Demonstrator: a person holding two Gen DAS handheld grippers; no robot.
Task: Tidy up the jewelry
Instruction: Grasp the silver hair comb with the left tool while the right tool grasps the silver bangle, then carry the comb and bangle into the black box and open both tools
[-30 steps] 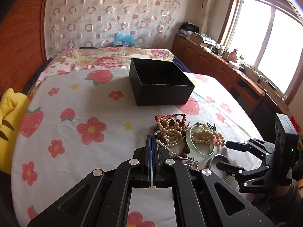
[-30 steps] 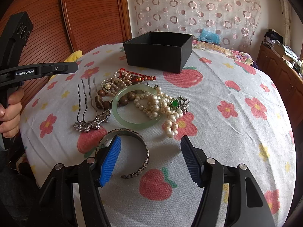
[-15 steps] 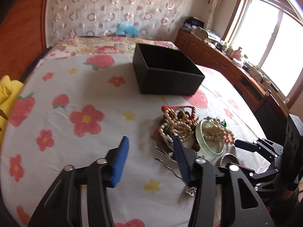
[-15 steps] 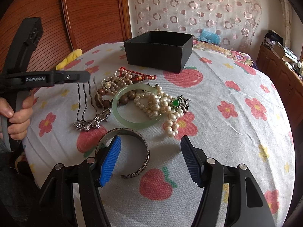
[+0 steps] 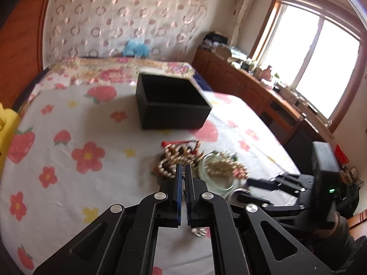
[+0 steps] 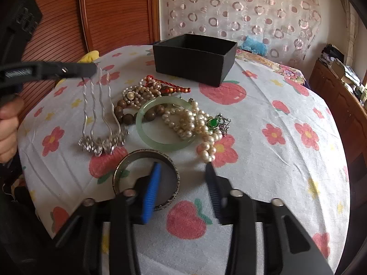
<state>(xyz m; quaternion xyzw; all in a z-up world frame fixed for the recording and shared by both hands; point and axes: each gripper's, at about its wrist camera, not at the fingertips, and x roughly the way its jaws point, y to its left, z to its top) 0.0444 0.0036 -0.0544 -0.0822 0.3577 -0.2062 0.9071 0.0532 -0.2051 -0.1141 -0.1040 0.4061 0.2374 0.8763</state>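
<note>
Flowered cloth (image 6: 286,105) covers the table, with a black box (image 6: 195,57) standing open-topped at its far side. Nearer lies the jewelry heap: a green bangle (image 6: 146,135), pearl strands (image 6: 195,123), brown beads (image 6: 128,114) and a red cord (image 6: 174,89). The left claw (image 5: 182,171) is pinched nearly closed on the prong tips of a silver hair comb (image 6: 101,114), whose jewelled end rests on the cloth. The right claw (image 6: 181,183) hangs wide open over a metal cuff (image 6: 119,171), one finger (image 6: 151,192) inside its ring.
</note>
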